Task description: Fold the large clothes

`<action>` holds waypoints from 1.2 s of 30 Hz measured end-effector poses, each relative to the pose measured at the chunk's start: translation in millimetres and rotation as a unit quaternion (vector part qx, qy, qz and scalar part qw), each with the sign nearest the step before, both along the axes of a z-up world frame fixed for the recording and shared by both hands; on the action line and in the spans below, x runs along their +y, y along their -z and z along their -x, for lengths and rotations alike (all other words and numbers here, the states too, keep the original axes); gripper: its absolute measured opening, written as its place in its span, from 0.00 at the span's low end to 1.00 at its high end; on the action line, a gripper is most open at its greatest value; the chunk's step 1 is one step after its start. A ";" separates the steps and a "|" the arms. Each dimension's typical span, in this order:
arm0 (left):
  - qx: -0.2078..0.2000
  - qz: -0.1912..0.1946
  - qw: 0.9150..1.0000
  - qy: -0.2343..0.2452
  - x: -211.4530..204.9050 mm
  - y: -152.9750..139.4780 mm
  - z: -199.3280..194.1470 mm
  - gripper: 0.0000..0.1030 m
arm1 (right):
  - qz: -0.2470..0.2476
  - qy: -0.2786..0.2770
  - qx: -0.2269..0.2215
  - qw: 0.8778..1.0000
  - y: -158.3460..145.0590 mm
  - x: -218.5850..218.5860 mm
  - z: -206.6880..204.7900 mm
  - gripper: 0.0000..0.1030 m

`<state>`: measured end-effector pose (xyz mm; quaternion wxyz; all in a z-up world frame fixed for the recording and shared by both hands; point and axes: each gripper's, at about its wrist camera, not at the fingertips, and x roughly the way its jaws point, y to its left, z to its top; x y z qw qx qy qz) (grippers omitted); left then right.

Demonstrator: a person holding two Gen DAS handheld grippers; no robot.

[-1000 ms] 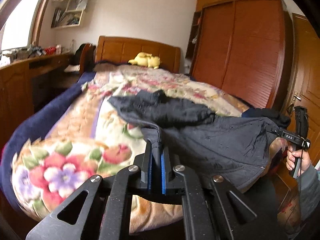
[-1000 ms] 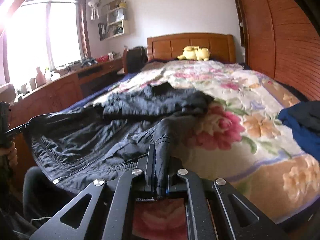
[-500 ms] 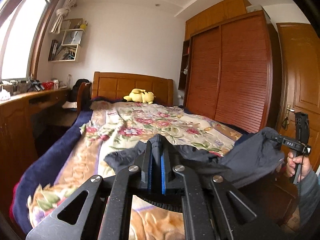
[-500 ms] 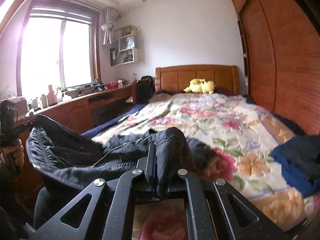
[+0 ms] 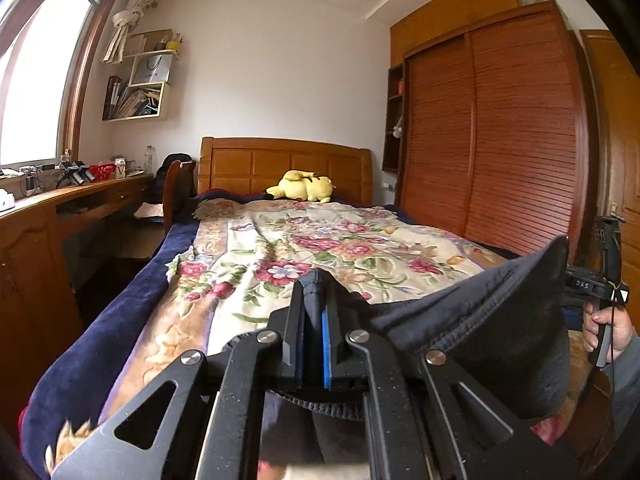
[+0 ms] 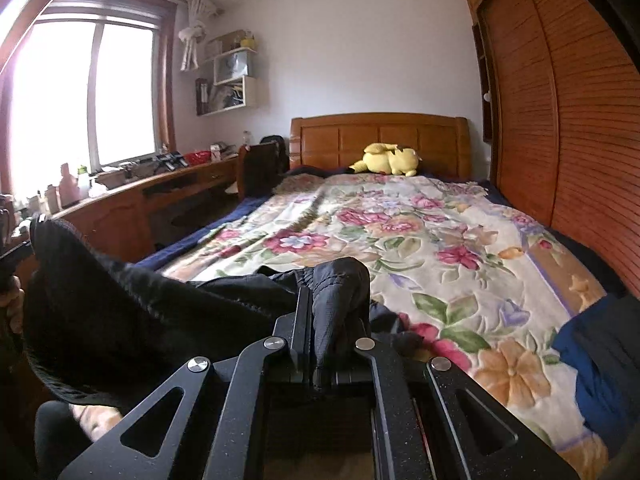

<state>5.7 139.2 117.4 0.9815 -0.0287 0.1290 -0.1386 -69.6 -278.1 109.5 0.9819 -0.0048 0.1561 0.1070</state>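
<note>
A dark grey jacket hangs stretched between my two grippers, lifted above the foot of the bed. My left gripper is shut on one edge of it. My right gripper is shut on a bunched edge of the same jacket. In the left wrist view the right gripper shows at the far right, held in a hand. Most of the jacket sags below and between the grippers, and its lower part is hidden.
The bed with a floral blanket lies ahead, a yellow plush at the headboard. A wooden desk runs along the left, a wardrobe along the right. A blue garment lies at the bed's right corner.
Both grippers have risen with the jacket. It lay spread on the bed a second ago and now hangs off the blanket between them.
</note>
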 end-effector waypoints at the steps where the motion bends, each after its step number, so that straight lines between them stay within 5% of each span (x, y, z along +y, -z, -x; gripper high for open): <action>1: 0.002 -0.003 1.000 -0.002 -1.0 0.4 -9.6 0.07 | 0.000 0.002 0.002 1.000 -2.0 2.1 -10.1 0.05; 8: 0.028 -0.014 0.999 -0.027 5.4 14.0 -99.6 0.07 | 0.006 0.027 0.023 0.999 -10.4 5.5 -88.3 0.05; 17: 0.098 -0.043 0.993 -0.044 2.8 71.0 -205.7 0.07 | -0.010 0.039 0.099 0.994 25.2 9.6 -202.1 0.06; 29: 0.132 -0.050 0.989 -0.043 5.3 95.8 -212.8 0.16 | -0.014 0.050 0.133 0.990 42.7 13.2 -247.2 0.06; 36: 0.135 -0.042 0.990 -0.025 14.9 89.4 -177.2 0.36 | -0.044 0.030 0.130 0.990 41.9 -1.1 -236.4 0.31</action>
